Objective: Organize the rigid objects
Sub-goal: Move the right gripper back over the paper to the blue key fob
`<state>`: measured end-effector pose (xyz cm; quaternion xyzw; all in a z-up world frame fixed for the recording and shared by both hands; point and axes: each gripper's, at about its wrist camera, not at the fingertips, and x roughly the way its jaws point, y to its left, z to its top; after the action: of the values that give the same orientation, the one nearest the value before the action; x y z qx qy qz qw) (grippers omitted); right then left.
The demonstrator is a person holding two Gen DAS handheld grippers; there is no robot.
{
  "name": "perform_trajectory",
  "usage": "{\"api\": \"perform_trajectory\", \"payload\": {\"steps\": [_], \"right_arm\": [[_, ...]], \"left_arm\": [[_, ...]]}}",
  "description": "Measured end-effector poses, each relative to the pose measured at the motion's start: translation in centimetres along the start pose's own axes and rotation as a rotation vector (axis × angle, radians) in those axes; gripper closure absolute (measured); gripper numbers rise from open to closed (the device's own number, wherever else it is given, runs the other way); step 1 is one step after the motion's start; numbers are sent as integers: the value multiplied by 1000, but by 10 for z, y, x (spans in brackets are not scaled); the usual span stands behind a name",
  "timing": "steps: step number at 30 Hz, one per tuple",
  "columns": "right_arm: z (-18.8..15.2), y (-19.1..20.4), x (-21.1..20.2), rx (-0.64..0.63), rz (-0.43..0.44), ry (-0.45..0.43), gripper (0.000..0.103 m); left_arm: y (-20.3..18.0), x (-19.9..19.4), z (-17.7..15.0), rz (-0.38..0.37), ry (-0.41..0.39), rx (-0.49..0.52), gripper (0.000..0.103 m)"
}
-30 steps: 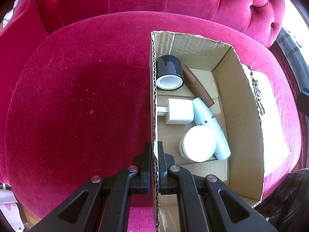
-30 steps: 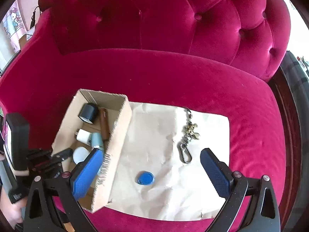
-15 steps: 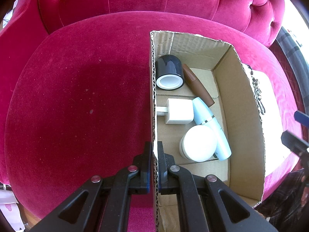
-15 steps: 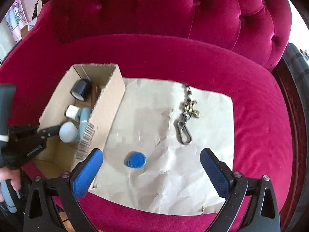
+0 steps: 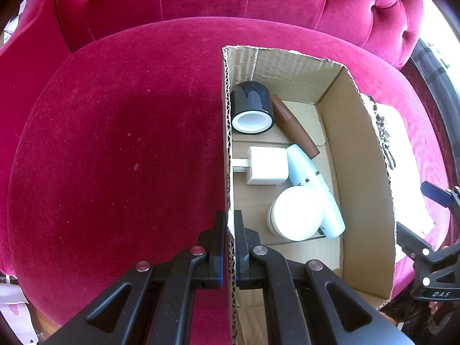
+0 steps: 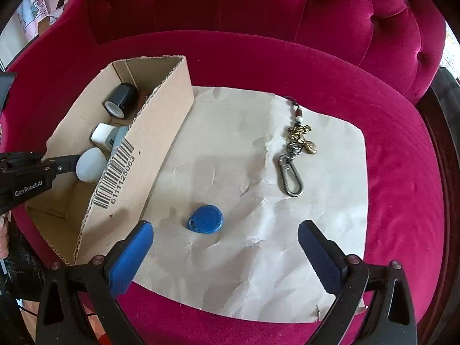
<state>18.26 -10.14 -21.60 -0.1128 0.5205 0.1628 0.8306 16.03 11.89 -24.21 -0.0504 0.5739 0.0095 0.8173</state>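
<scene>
The left gripper (image 5: 229, 247) is clamped on the near part of the left wall of the cardboard box (image 5: 365, 155), with one finger outside the wall and the other inside, the corrugated edge pinched between the pads. The box stands on the seat of a crimson velvet armchair (image 5: 115, 143). Inside the box, ahead of the inner finger, lie a round white jar (image 5: 296, 212), a pale blue bottle (image 5: 316, 184) touching the jar, a white charger plug (image 5: 267, 165), a brown tube (image 5: 293, 126) and, farthest from the fingers, a black cap with a white lining (image 5: 252, 106). The right gripper (image 6: 225, 240) is held above a creased sheet of brown paper (image 6: 244, 149) spread on the seat beside the box, its blue-padded fingers (image 6: 129, 251) spread wide with nothing between the pads. A blue teardrop key fob (image 6: 205, 219) lies flat on the paper just ahead of the gap between the fingers, nearer the left finger than the right, and touches neither. A brass keychain with a carabiner clip (image 6: 293, 155) lies farther ahead on the paper, toward the right finger's side, well apart from the fob. The barcoded outer wall of the box (image 6: 123, 172) stands just beside and ahead of the left finger of the right gripper.
</scene>
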Motion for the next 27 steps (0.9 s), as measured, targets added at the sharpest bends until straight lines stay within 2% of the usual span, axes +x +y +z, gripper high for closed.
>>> {"api": "perform_trajectory", "payload": {"steps": [9, 14, 19, 24, 26, 27], "right_arm": [[4, 4, 10, -2, 11, 8, 0], [7, 4, 23, 6, 28, 32, 5], [8, 10, 36, -12, 42, 64, 27], [9, 15, 44, -18, 56, 75, 45], [9, 18, 45, -23, 60, 74, 56], [9, 18, 45, -24, 59, 75, 66]], "left_arm": [[-1, 0, 0, 0, 0, 0, 99], [-1, -2, 1, -1, 0, -1, 99], [-1, -3, 1, -1, 0, -1, 99], [-1, -3, 1, -1, 0, -1, 99], [-1, -3, 1, -1, 0, -2, 99], [-1, -3, 1, -1, 0, -1, 99]]}}
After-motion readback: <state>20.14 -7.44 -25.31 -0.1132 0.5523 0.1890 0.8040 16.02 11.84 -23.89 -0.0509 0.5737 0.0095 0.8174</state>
